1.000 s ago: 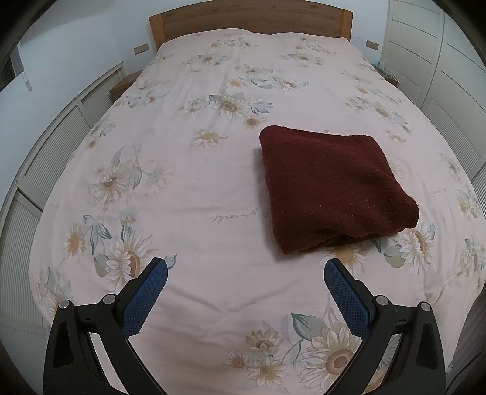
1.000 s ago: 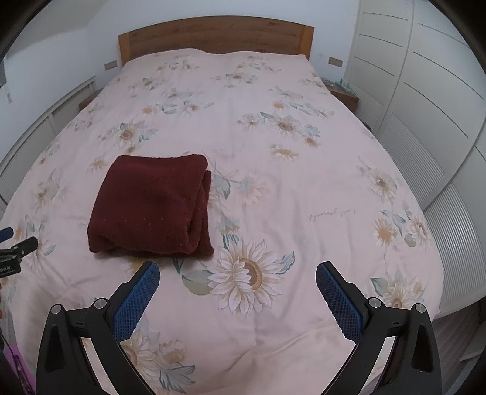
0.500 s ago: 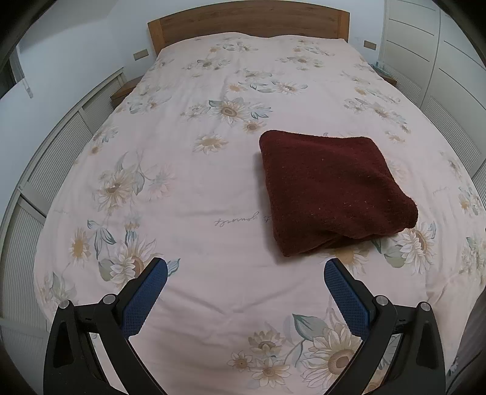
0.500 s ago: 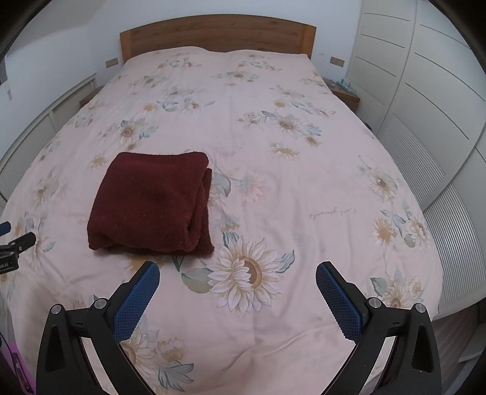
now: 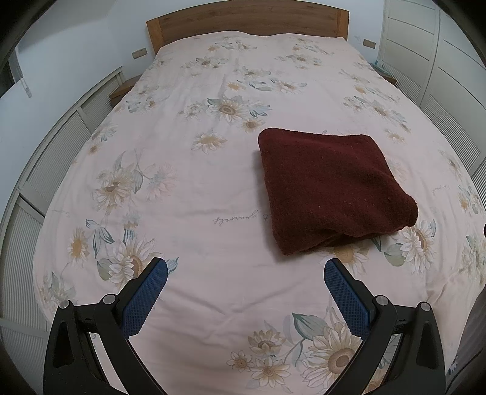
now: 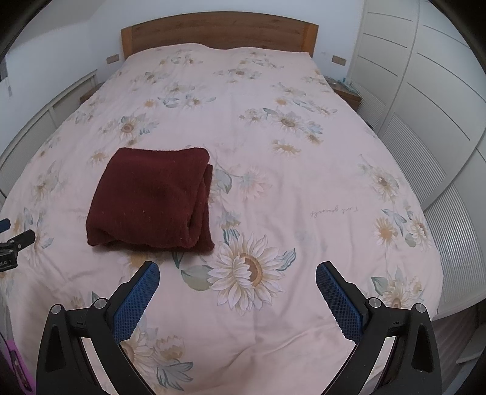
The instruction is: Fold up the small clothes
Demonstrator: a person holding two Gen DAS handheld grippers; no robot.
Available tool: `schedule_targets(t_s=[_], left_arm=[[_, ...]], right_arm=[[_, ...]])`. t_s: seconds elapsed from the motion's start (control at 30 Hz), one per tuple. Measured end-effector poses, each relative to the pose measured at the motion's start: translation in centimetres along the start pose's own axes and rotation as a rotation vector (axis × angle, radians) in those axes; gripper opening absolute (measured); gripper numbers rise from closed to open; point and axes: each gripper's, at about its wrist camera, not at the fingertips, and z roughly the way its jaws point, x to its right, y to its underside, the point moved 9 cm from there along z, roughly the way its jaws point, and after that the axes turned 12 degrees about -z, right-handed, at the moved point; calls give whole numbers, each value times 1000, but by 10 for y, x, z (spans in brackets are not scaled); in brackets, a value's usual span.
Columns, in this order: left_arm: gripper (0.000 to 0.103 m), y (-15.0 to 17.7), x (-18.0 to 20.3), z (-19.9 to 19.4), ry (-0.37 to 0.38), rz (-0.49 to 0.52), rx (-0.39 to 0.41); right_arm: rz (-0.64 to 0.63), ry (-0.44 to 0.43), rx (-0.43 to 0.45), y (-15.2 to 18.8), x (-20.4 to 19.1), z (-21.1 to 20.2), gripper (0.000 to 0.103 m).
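Observation:
A dark red knitted garment [image 5: 331,188] lies folded into a thick square on the flowered bed cover [image 5: 197,188]. In the left wrist view it sits ahead and to the right of my left gripper [image 5: 244,267], which is open and holds nothing. The same garment [image 6: 152,200] appears ahead and to the left of my right gripper [image 6: 237,270], also open and empty, with layered fold edges facing right. Both grippers hover above the bed's near end, clear of the cloth. The left gripper [image 6: 12,237] shows at the left edge of the right wrist view.
A wooden headboard [image 5: 246,21] stands at the far end of the bed. White slatted panels [image 5: 39,170] run along the left side, and white wardrobe doors [image 6: 425,100] along the right. Small bedside tables [image 6: 346,91] flank the headboard.
Both cameras have drawn back and risen slightly, so the bed and garment sit a little lower in view. The garment has not moved and both grippers stay open.

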Motion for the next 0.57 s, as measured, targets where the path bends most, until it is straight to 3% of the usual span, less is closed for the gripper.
schedule_targets(t_s=[0.57], left_arm=[[102,2,0,2,-2,4,-2]], right_arm=[[-9,-4,-18,4,-2,6,103]])
